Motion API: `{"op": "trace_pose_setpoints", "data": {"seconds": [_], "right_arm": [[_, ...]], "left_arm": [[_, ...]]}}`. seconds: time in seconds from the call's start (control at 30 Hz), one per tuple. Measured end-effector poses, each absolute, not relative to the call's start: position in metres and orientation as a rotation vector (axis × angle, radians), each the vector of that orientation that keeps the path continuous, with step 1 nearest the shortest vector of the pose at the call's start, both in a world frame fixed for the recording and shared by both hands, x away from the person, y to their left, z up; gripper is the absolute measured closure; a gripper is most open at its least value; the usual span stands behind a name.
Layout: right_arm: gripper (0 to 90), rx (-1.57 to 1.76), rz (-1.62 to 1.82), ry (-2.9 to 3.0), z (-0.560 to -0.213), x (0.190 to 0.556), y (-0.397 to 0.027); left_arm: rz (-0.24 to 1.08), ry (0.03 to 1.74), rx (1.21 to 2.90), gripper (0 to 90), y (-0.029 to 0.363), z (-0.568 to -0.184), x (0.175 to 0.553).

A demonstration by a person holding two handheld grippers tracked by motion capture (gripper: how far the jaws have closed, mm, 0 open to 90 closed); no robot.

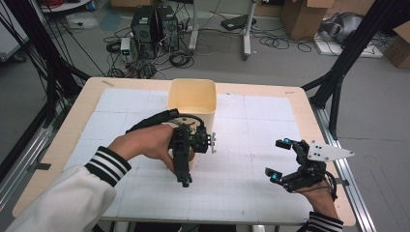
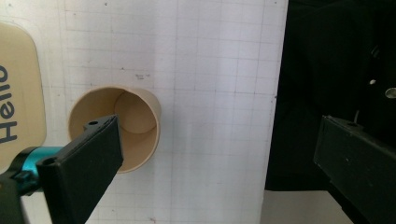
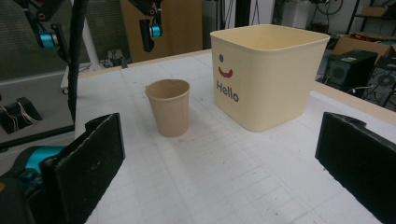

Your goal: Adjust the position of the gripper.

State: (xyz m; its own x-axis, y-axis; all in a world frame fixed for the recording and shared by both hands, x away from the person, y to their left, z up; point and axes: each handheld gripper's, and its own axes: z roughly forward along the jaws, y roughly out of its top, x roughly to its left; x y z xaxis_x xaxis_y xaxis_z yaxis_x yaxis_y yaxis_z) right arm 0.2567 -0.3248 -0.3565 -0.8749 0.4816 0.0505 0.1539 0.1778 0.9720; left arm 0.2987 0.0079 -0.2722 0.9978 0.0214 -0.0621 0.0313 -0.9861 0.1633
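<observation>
Near your edge of the table (image 1: 43,174), your right gripper (image 1: 282,159) hangs low over the white gridded mat (image 1: 251,125) with its jaws spread wide and nothing between them; its own view looks level across at the cup and the bin beyond it. A little further in, your left gripper (image 2: 210,154) points straight down above the paper cup (image 3: 168,113), jaws also spread as wide as they go, one jaw over the rim and the other well off to the side. So I judge the work barely begun: the cup stands untouched, and closing on it and moving it, likely toward the bin, are all left to do. The cup is plain tan paper, upright, empty, its rim round and undented. Just behind it stands the cream bin (image 3: 268,74), square-mouthed, printed with a smile and "Hello".
</observation>
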Motion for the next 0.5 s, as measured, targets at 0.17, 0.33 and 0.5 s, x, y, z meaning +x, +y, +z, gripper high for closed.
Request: {"op": "trace_pose_setpoints", "data": {"seconds": [0.17,0.33,0.5], "right_arm": [[0.2,0.602,1.754,2.184,-0.3564,0.2568,-0.3254],[0.3,0.611,1.759,2.186,-0.3565,0.2563,-0.3259],[0.3,0.613,1.754,2.180,-0.3564,0.2562,-0.3266]], "left_arm": [[-0.089,0.038,2.974,1.8,0.0079,-0.2715,0.2984],[-0.080,0.046,2.975,1.8,0.0091,-0.2714,0.2994],[-0.081,0.051,2.973,1.8,0.0088,-0.2716,0.3014]]}}
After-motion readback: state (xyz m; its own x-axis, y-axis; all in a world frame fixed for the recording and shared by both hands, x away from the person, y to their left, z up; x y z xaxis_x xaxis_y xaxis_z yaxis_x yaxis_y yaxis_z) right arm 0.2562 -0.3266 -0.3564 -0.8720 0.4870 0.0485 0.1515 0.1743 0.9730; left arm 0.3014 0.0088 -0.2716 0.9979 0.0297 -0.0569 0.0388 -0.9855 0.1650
